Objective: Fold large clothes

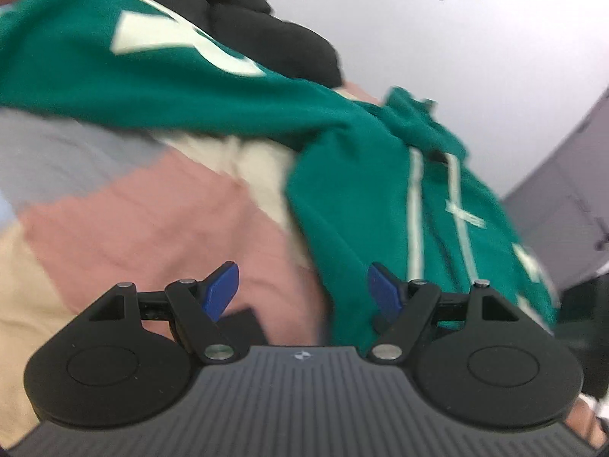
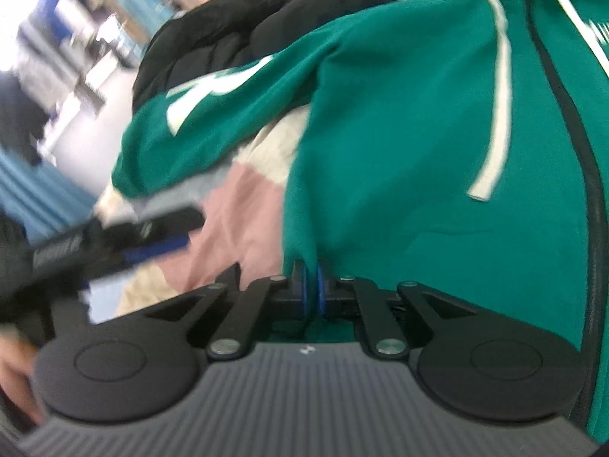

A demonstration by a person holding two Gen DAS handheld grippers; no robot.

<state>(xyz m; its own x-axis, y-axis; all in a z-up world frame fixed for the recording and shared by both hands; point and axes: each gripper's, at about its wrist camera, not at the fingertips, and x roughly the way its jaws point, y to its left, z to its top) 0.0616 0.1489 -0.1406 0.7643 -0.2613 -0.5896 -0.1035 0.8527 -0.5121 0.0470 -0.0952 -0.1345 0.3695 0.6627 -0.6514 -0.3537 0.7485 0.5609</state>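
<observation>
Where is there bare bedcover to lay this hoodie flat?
Bare patch: the pink and cream bedcover ahead of the open left gripper, bordered by the green hoodie. Crowded beyond: black jacket. The right gripper pinches the hoodie's edge.
</observation>
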